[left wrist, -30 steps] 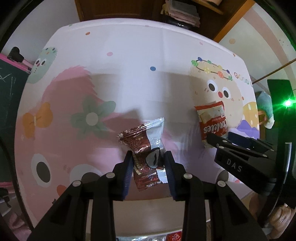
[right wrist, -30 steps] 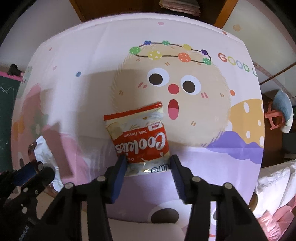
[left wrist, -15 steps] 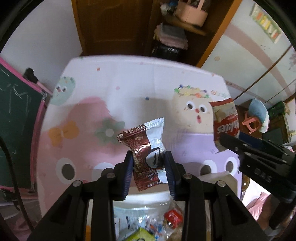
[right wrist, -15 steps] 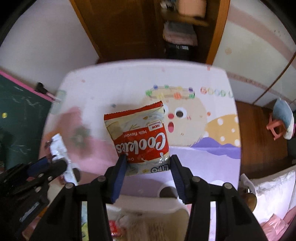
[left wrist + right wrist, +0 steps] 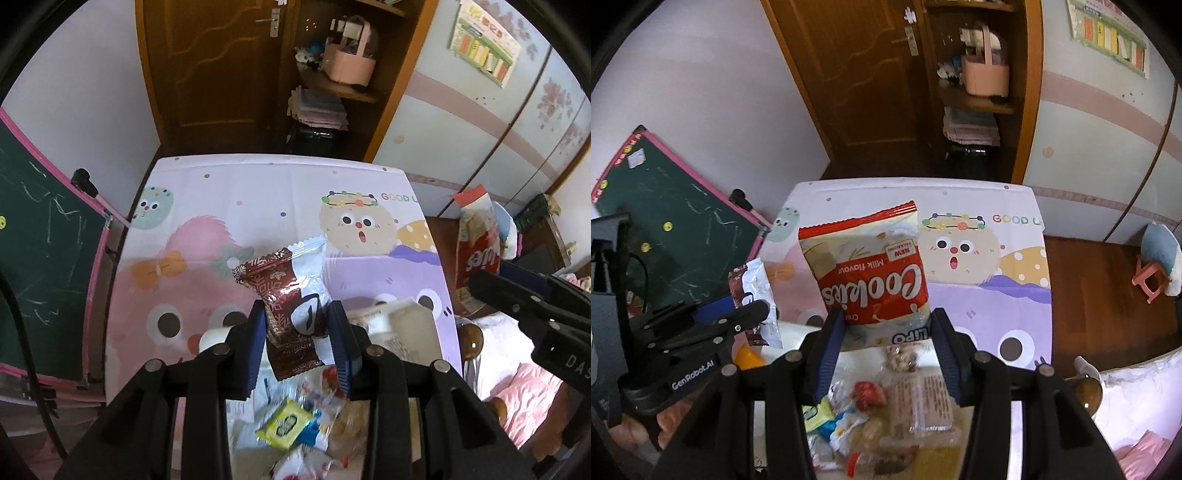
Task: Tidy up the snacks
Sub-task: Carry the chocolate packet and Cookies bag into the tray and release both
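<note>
Cookie bag (image 5: pixel 873 273) is sitting pinched between the right gripper (image 5: pixel 886 332) fingers, held by its bottom seam, long axis running straight away from the gripper, top crimp pointing forward, print upside down to the camera. Maroon-and-white snack packet (image 5: pixel 291 295) is clamped the same way in the left gripper (image 5: pixel 297 339), lower half between the pads, long axis forward and leaning a little left, serrated end farthest out. Both are hanging in air above the table (image 5: pixel 258 192), with a white bin (image 5: pixel 798 332) of mixed wrapped snacks (image 5: pixel 864 398) just under and behind each gripper's fingertips. Both packs are looking light, soft and crinkly; foil film is likely slippery, and the cookies inside are probably breakable, so a grip on the flat sealed edge rather than the puffed middle seems best. Judging by the layout, the carry to the bin is nearly finishing and releasing over it is coming up next. Bags are flopping freely, so may swing on release.
</note>
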